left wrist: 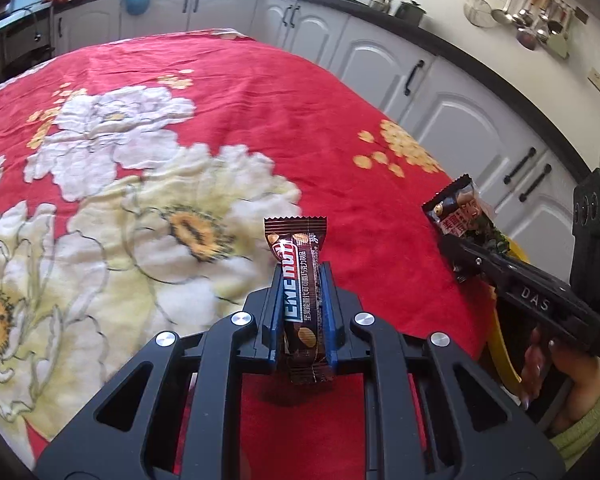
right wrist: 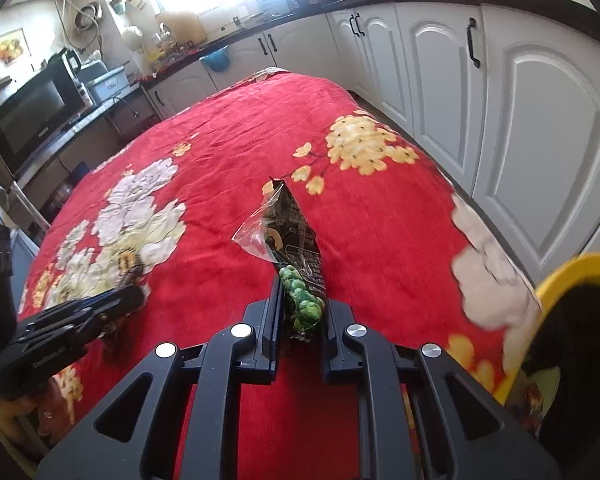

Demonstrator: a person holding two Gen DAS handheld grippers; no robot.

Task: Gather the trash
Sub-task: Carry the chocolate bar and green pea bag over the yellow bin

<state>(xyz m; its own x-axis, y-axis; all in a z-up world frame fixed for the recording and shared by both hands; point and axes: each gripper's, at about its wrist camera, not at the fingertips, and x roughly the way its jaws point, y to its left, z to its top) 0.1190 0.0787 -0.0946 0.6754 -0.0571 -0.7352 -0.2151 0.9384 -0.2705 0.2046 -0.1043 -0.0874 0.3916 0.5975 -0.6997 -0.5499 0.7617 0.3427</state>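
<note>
My left gripper (left wrist: 300, 280) is shut on a brown chocolate bar wrapper (left wrist: 300, 276), held upright above the red flowered tablecloth (left wrist: 228, 92). My right gripper (right wrist: 302, 300) is shut on a dark snack bag with green peas (right wrist: 290, 248), held above the same cloth (right wrist: 236, 132). The right gripper also shows in the left wrist view (left wrist: 464, 248), at the table's right edge, with its snack bag (left wrist: 462, 210). The left gripper shows low at the left in the right wrist view (right wrist: 112, 304). A yellow bin rim (right wrist: 572, 272) with a dark inside sits just past the table's right edge.
White kitchen cabinets (left wrist: 384, 64) with a black counter run along the far and right sides. A microwave (right wrist: 32, 120) stands on the left counter. Utensils (left wrist: 528, 16) hang on the right wall. The yellow bin also shows under the right gripper in the left wrist view (left wrist: 500, 336).
</note>
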